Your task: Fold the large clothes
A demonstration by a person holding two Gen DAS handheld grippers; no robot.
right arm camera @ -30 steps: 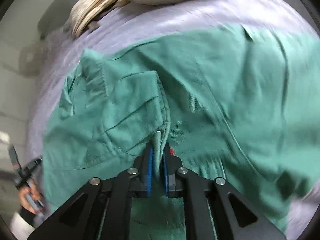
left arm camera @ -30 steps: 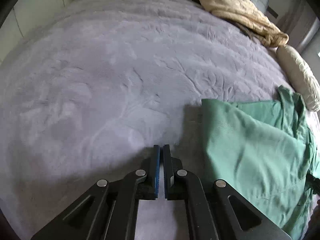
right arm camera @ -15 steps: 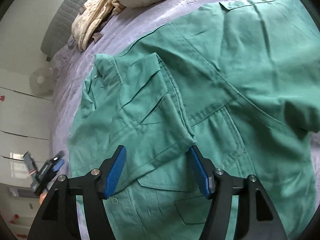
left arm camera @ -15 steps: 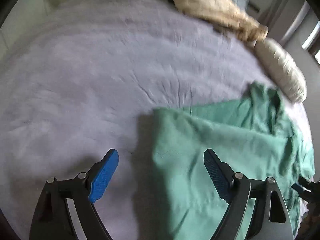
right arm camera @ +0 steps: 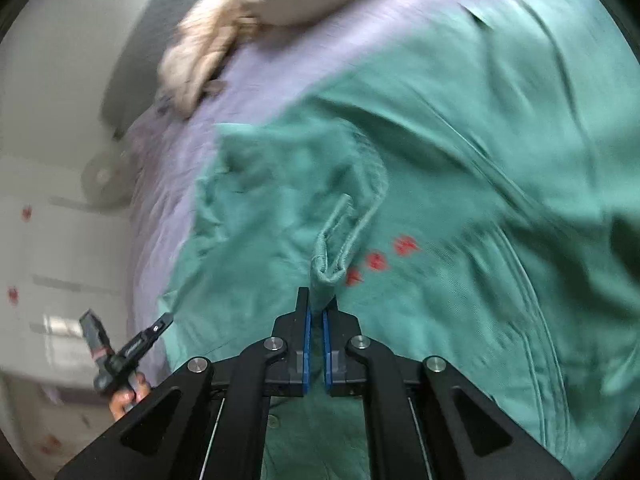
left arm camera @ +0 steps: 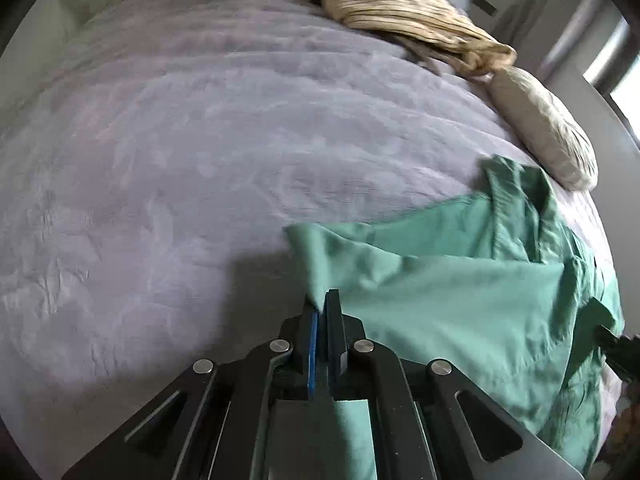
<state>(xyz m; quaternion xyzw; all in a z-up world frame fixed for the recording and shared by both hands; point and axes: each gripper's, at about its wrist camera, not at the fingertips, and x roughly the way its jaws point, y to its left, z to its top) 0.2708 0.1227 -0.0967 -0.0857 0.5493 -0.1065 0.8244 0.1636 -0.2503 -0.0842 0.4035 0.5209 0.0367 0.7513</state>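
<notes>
Both grippers, left gripper (left arm camera: pixel 321 300) and right gripper (right arm camera: pixel 315 300), are pinching the green shirt (right arm camera: pixel 460 184); its red lettering (right arm camera: pixel 380 260) is blurring unreadably.

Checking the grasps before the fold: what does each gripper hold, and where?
Both hold the green shirt: left gripper its edge, right gripper a bunched hemmed fold.

A lavender bedspread (left arm camera: pixel 200 152) fills the frame; a tan striped blanket (left arm camera: pixel 408 20) lies upper right, a cream pillow (left arm camera: pixel 544 124) just below it.

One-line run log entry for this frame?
left gripper: shut on shirt | right gripper: shut on shirt | bed
</notes>
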